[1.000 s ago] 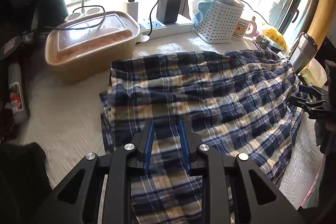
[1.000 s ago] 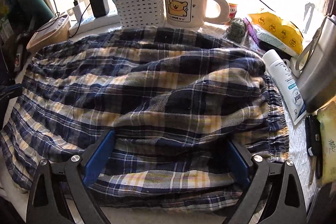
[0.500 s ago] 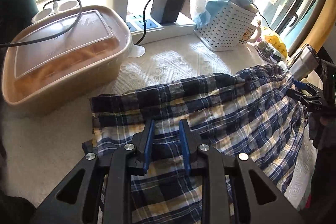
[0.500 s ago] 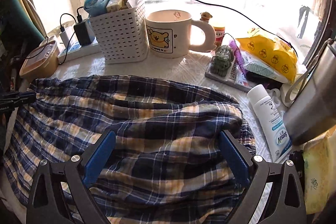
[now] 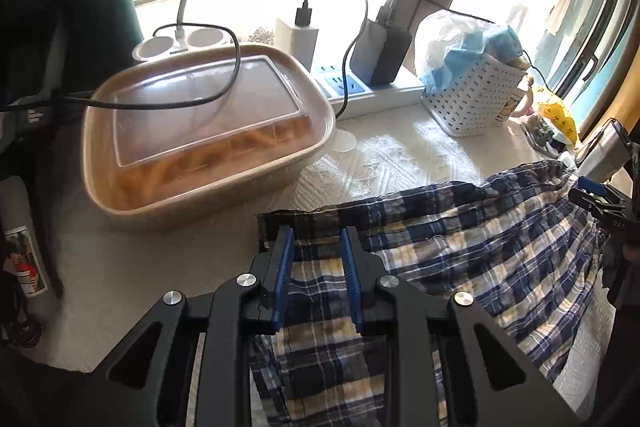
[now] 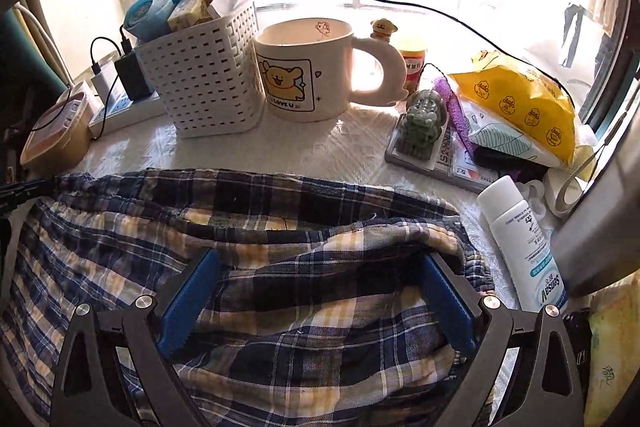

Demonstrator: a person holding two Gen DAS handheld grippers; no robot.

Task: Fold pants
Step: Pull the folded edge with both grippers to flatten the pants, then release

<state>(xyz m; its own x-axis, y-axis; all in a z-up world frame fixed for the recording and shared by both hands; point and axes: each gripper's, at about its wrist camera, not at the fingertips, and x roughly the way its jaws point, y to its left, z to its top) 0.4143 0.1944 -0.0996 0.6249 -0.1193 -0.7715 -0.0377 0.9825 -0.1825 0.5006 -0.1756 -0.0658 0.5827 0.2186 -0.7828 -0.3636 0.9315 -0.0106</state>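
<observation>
Beige lidded plastic food box [image 5: 200, 131] at frame left, white perforated basket [image 6: 204, 79] and cream bear-print mug [image 6: 308, 67] above centre, white lotion tube [image 6: 520, 243] at right. Blue-and-yellow plaid pants [image 6: 280, 267] across lower frame on white-clothed tabletop [image 6: 320, 147]. Left gripper [image 5: 316, 239] fingers narrowly parted astride cloth edge; grip unclear. Right gripper [image 6: 320, 263] fingers spread wide over bunched fabric.

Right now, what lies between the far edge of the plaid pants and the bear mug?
In the right wrist view, only bare white textured table cover separates the plaid pants from the bear mug.
</observation>
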